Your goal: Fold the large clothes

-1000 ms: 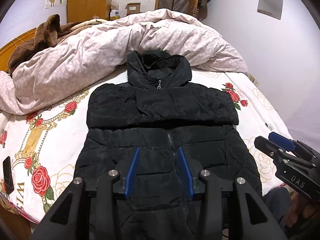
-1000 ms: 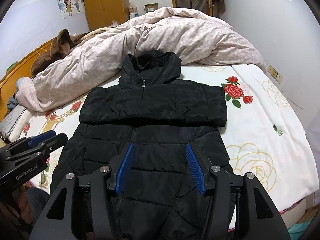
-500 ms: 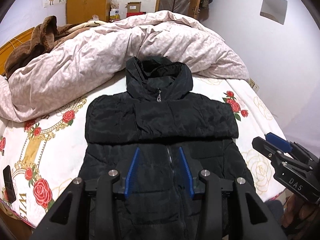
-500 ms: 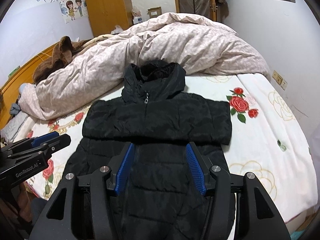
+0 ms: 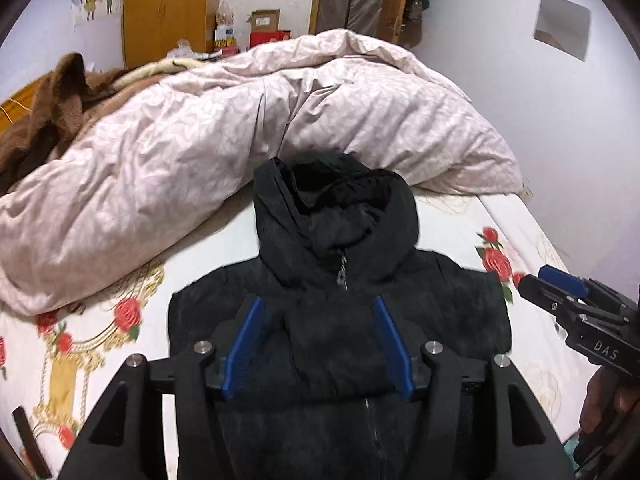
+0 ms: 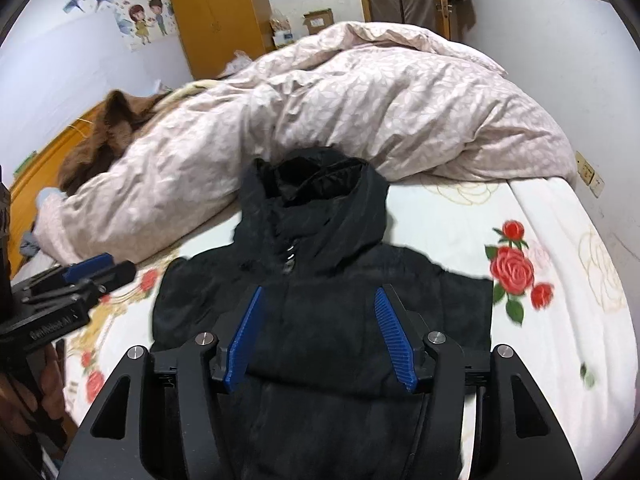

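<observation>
Sleeves lie folded across the chest of the black jacket (image 5: 340, 320), flat on the bed (image 6: 540, 216) ahead of both spread, empty grippers, left gripper (image 5: 318, 346) and right gripper (image 6: 320, 338); hood and body folds remain.

The black jacket (image 5: 340, 320) in front of me is quilted cloth, matt with a faint sheen. Far behind it, the pink duvet (image 5: 224, 128) looks like crinkled cotton. My left gripper (image 5: 318, 344) is matt black plastic with ribbed blue pads (image 5: 244, 344) and shiny metal screws (image 5: 203, 346). At far left, the wardrobe (image 6: 216, 12) is smooth wood.
</observation>
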